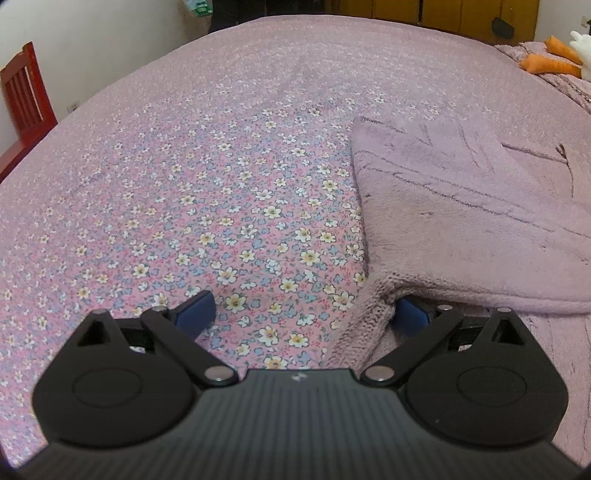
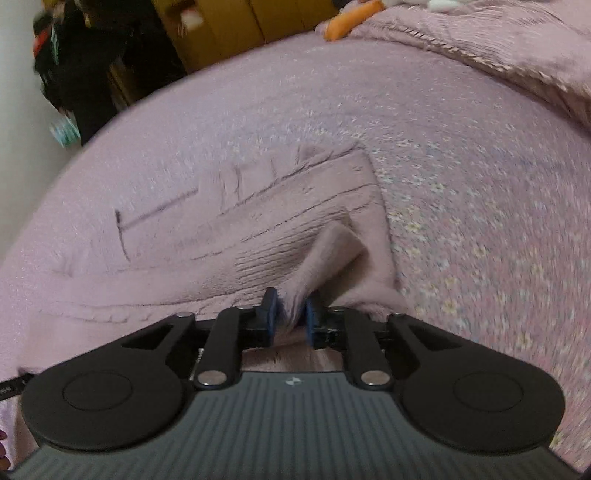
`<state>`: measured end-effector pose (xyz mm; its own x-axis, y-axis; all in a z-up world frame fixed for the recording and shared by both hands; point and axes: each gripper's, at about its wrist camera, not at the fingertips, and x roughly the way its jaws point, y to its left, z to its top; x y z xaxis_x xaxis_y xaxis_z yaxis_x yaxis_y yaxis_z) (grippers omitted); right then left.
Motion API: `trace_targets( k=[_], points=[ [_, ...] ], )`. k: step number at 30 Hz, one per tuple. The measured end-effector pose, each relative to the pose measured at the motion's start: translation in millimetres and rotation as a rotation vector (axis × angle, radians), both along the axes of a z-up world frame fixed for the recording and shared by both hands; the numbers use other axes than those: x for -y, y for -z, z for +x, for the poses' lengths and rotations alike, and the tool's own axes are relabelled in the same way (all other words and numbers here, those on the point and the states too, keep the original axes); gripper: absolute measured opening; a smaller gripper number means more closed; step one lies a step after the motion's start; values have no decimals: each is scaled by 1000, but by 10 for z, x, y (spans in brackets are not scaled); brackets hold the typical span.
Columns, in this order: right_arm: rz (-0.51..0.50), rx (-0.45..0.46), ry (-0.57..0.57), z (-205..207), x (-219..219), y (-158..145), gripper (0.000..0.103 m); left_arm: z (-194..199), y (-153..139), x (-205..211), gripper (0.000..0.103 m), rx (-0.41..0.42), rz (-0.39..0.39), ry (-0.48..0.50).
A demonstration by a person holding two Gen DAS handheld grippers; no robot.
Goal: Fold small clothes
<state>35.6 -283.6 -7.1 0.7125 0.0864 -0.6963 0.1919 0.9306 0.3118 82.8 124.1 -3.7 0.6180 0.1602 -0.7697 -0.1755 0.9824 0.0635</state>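
Pink fleece garment on a flowered bed, one gripper pinching its fabric, the other spread wide at its edge.

An orange and white soft toy (image 1: 554, 59) lies on a rumpled pink blanket (image 2: 498, 55) at the far side, well apart from the work; a red wooden chair (image 1: 22, 103) stands beside the bed against a white wall, with yellow-brown cabinets (image 1: 443, 14) behind. The flowered bedspread (image 1: 221, 206) covers the whole surface, bare in front of the left gripper (image 1: 301, 312), whose jaws stand wide apart, its right pad just under the lifted hem of the pink fleece garment (image 1: 461, 221). The right gripper (image 2: 291, 317) has its blue pads clamped on a raised fold of the garment, the rest lying spread out ahead and to its left; this view is motion-blurred.
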Motion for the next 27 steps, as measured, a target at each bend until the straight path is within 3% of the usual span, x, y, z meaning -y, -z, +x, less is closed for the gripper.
trace_targets(
  k=[4, 7, 12, 18, 27],
  points=[
    [65, 35, -8, -113, 59, -23, 48, -40, -79, -55, 100, -32, -17, 10],
    [61, -1, -11, -199, 113, -118, 57, -153, -145, -62, 99, -26, 16, 23],
    [7, 12, -68, -471, 59, -268, 66, -443, -277, 22, 99, 13, 115, 61],
    [-26, -38, -218, -880, -126, -375, 69, -739, -404, 128, 99, 21, 121, 124],
    [-134, -26, -353, -1606, -373, -495, 88, -1235, -547, 446, 99, 44, 179, 280]
  ],
)
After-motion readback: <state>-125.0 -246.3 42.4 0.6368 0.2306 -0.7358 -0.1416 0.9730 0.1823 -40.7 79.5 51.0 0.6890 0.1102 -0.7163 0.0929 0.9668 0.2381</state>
